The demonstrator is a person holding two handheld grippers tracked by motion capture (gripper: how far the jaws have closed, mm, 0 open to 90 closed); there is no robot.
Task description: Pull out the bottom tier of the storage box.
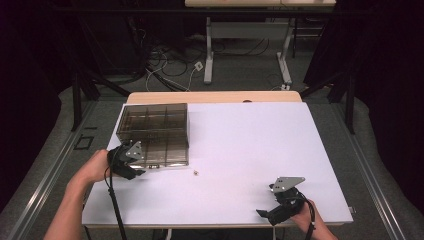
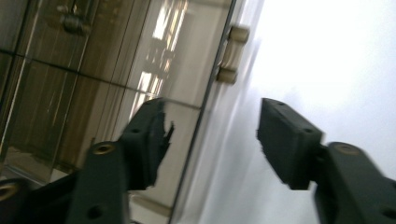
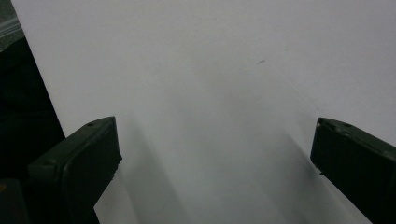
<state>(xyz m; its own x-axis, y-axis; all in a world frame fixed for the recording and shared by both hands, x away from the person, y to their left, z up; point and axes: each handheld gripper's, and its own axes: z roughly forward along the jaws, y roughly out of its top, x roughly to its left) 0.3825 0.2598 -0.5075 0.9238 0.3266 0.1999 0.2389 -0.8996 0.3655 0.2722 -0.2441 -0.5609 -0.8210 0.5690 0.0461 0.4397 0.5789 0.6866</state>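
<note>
Left gripper (image 2: 212,140), jaws apart and empty, straddles the front edge of the smoky compartment box (image 1: 155,132). Right gripper (image 3: 212,154) rests wide open. Probable next move: reaching for the small part (image 1: 196,173) lying just before the box.

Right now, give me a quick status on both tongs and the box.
Left tongs open at the smoky compartment box, nothing gripped. Right tongs open over bare white table. Small loose piece lies near the box.

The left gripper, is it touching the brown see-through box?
Cannot tell. In the left gripper view the left gripper stands open with nothing between its jaws, one jaw over the box lid, but no clear gap or contact shows.
</note>
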